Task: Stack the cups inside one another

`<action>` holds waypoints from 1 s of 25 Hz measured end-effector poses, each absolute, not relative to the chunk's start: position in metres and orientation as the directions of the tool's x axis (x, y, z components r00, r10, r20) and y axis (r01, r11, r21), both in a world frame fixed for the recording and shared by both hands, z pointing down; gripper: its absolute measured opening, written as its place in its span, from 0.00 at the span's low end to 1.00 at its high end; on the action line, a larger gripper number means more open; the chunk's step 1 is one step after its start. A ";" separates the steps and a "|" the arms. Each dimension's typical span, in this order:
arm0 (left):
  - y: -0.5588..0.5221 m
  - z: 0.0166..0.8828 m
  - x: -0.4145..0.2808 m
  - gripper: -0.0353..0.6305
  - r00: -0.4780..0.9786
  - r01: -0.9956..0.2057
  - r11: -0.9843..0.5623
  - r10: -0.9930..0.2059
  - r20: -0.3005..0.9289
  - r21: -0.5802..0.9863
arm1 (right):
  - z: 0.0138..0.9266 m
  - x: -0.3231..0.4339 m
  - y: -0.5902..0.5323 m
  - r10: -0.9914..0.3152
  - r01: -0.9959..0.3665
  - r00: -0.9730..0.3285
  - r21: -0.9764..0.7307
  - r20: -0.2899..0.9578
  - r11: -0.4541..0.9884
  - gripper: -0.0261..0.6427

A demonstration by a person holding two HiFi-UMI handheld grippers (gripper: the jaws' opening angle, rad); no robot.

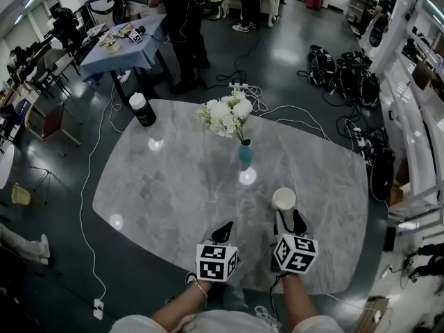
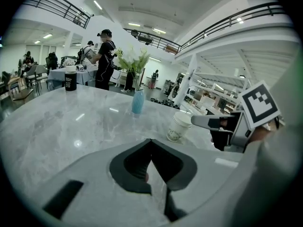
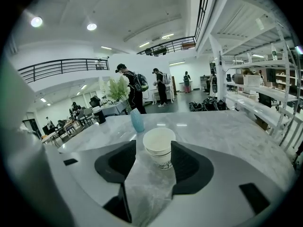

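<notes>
In the head view we look down on the grey marble table (image 1: 173, 186). The stacked paper cups (image 1: 284, 199) stand upright on its near right part. The right gripper (image 1: 290, 217) reaches toward them from the near side, one jaw on either side of the stack. The left gripper (image 1: 223, 229) hovers just to its left, apart from the cups. A blue vase (image 1: 245, 154) with white flowers (image 1: 225, 115) stands at the table's middle, and a dark canister (image 1: 143, 109) sits at the far left edge.

In the left gripper view we see its jaws pressed together, tip to tip, with nothing between them. The cups stand to the right, beyond the tips, and the right gripper is beside them.

In the right gripper view the jaws are spread wide. The cups stand between them on the table, one nested in another. We see a gap on the left side, and the right pad is close to the stack but not pressing on it.
</notes>
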State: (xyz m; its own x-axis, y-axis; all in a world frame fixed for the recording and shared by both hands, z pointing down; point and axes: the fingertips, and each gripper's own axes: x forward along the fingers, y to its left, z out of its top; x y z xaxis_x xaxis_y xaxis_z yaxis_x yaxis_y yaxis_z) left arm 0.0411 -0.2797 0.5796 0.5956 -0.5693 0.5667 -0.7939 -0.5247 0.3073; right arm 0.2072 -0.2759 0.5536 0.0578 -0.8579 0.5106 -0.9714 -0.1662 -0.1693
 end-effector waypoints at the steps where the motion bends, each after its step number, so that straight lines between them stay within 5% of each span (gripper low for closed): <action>1: -0.279 0.579 0.039 0.05 0.596 -0.794 -0.525 -0.571 0.565 0.307 | 0.553 0.206 -0.274 -0.859 -0.970 0.059 -0.173 0.508 -0.169 0.39; 11: -0.273 0.558 0.016 0.05 0.604 -0.788 -0.539 -0.589 0.537 0.296 | 0.535 0.186 -0.257 -0.871 -0.968 0.099 -0.156 0.481 -0.195 0.34; 25: -0.245 0.532 -0.024 0.05 0.642 -0.757 -0.589 -0.591 0.489 0.283 | 0.518 0.140 -0.209 -0.873 -0.959 0.138 -0.159 0.468 -0.237 0.09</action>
State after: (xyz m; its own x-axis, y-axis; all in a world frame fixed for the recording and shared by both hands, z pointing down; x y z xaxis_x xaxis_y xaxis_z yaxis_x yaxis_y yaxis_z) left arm -0.0241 -0.2448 0.5321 0.6421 -0.5907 0.4886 -0.7570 -0.5890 0.2829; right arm 0.1397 -0.2089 0.5184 0.1380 -0.8728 0.4682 -0.9585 -0.2367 -0.1588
